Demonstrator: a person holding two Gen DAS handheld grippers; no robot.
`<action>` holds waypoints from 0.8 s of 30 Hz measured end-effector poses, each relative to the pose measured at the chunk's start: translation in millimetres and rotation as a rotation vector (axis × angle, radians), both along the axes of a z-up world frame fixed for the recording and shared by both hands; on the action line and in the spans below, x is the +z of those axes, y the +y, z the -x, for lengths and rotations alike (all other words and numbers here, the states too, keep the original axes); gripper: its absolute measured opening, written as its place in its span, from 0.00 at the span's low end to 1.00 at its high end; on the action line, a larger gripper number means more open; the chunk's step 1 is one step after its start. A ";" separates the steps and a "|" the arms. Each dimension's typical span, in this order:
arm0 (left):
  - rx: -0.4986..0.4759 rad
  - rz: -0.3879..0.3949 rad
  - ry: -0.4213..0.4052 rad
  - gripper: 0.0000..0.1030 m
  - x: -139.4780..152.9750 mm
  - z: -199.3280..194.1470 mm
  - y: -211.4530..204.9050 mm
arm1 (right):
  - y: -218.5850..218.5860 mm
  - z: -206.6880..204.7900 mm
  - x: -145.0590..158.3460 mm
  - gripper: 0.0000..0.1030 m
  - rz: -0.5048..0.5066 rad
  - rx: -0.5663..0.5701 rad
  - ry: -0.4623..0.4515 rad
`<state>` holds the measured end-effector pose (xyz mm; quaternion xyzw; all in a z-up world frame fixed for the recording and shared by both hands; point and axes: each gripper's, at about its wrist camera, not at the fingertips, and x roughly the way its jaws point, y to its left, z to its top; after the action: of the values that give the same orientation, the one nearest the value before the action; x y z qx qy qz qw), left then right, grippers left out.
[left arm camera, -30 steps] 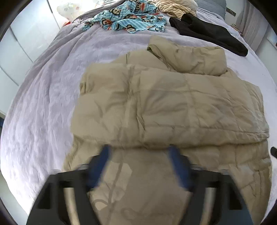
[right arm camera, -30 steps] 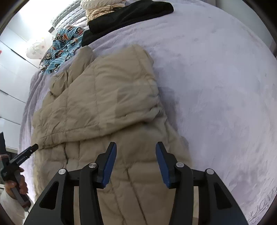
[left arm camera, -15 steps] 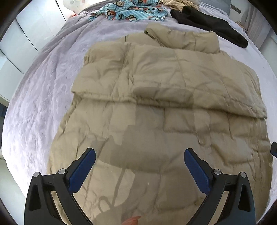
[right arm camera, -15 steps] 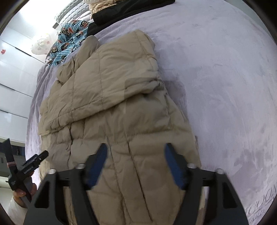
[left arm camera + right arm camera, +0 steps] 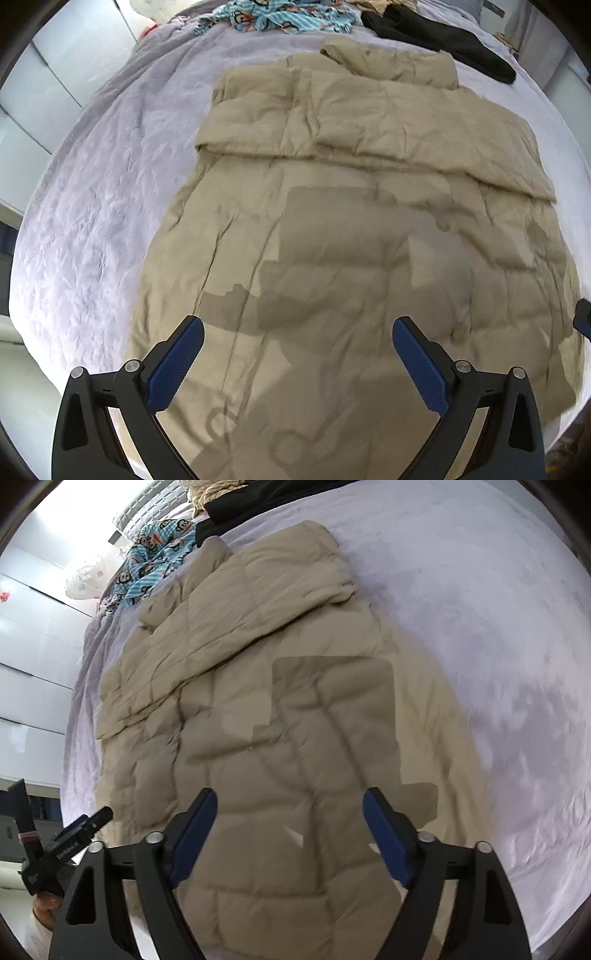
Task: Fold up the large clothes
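A large beige quilted down jacket lies flat on the lilac bed, its sleeves folded across the chest and the collar at the far end. It also fills the right wrist view. My left gripper is wide open and empty, held above the jacket's hem on its left half. My right gripper is open and empty above the hem on its right half. The left gripper's body shows at the lower left of the right wrist view.
The lilac bedspread surrounds the jacket. At the far end lie a blue monkey-print garment, a black garment and a beige striped one. White wardrobe doors stand to the left of the bed.
Both grippers have pulled back toward the jacket's hem and opened wider. The jacket lies as before with its sleeves folded in.
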<state>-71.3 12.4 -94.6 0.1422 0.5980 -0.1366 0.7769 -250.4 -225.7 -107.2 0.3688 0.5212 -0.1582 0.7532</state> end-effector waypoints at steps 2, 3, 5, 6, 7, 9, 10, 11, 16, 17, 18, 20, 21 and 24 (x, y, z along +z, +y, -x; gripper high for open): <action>-0.005 0.003 0.008 0.99 1.6 4.9 9.9 | 10.3 6.1 0.1 0.90 -0.024 -0.020 -0.003; -0.006 0.006 0.012 0.99 3.0 8.6 15.5 | 15.4 9.6 -0.4 0.90 -0.042 -0.032 -0.003; -0.006 0.011 0.019 0.99 5.4 12.4 22.7 | 23.2 14.8 -1.3 0.90 -0.069 -0.050 -0.002; -0.006 0.011 0.020 0.99 6.2 13.6 26.2 | 27.8 17.8 -0.6 0.90 -0.074 -0.060 -0.004; -0.004 0.012 0.022 0.99 7.3 15.6 30.1 | 31.2 19.8 0.1 0.90 -0.073 -0.066 -0.003; -0.002 0.017 0.030 0.99 7.6 17.9 36.4 | 39.7 24.4 1.9 0.91 -0.070 -0.072 -0.008; -0.002 0.018 0.038 0.99 7.2 19.7 39.8 | 42.5 26.8 3.3 0.91 -0.066 -0.081 -0.014; -0.002 0.021 0.045 0.99 6.7 21.5 43.3 | 44.9 28.9 4.2 0.91 -0.068 -0.085 -0.013; 0.008 0.069 0.071 0.99 9.1 27.6 65.1 | 49.0 39.3 -3.3 0.91 -0.174 -0.111 0.039; 0.014 0.083 0.078 0.99 9.7 28.1 70.6 | 47.4 44.3 -5.0 0.91 -0.203 -0.139 0.035; 0.023 0.094 0.085 0.99 9.9 28.8 78.2 | 45.4 49.3 -6.3 0.91 -0.227 -0.164 0.027; 0.032 0.104 0.091 0.99 10.2 29.9 89.4 | 41.6 58.7 -7.3 0.91 -0.251 -0.204 0.015; 0.036 0.109 0.094 0.99 10.4 30.8 95.1 | 39.1 63.9 -7.1 0.91 -0.256 -0.223 0.012; 0.041 0.139 0.120 0.99 9.8 33.9 110.8 | 33.4 77.8 -6.3 0.91 -0.260 -0.268 0.008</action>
<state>-105.2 123.2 -84.8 0.0670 0.6353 -0.1701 0.7503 -328.2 -192.3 -113.5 0.5286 0.4863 -0.1900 0.6693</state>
